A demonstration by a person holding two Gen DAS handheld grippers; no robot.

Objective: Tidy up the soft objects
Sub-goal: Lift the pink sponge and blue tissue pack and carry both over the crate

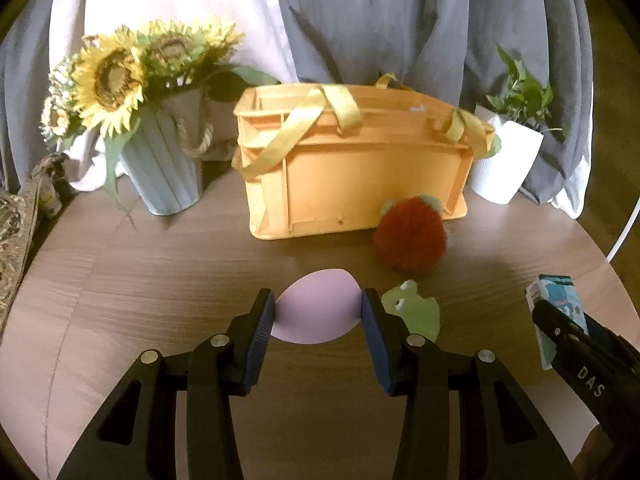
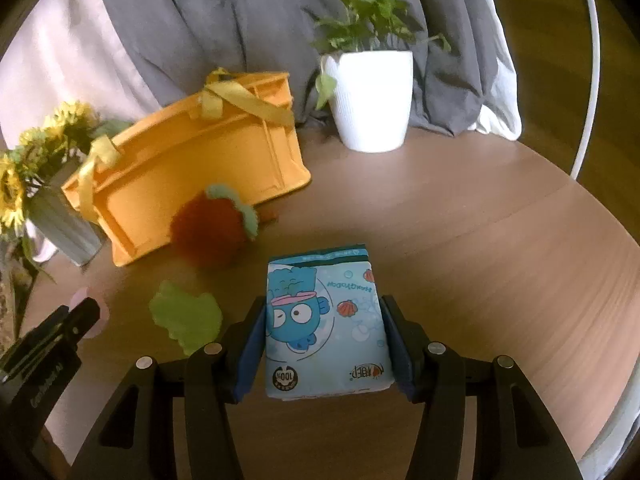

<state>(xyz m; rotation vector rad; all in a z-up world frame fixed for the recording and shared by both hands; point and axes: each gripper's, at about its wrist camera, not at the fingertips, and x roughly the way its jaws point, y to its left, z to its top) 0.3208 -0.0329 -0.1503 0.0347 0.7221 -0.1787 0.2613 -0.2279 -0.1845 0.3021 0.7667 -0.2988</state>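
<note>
My left gripper [image 1: 319,312] is shut on a pink egg-shaped sponge [image 1: 316,306] just above the wooden table [image 1: 160,280]. My right gripper [image 2: 325,332] is shut on a blue cartoon tissue pack [image 2: 324,328]; the pack also shows in the left wrist view [image 1: 556,312]. An orange basket [image 1: 352,164] with yellow straps stands behind, seen too in the right wrist view [image 2: 192,176]. A red fuzzy strawberry plush [image 1: 410,236] leans at its front, also in the right wrist view [image 2: 212,228]. A green frog-shaped sponge [image 1: 416,308] lies between the grippers, also in the right wrist view [image 2: 186,316].
A sunflower vase [image 1: 160,172] stands left of the basket. A white potted plant [image 1: 504,160] stands to its right, also in the right wrist view [image 2: 372,96]. Grey and white drapes hang behind. A patterned bag strap [image 1: 16,232] lies at the far left edge.
</note>
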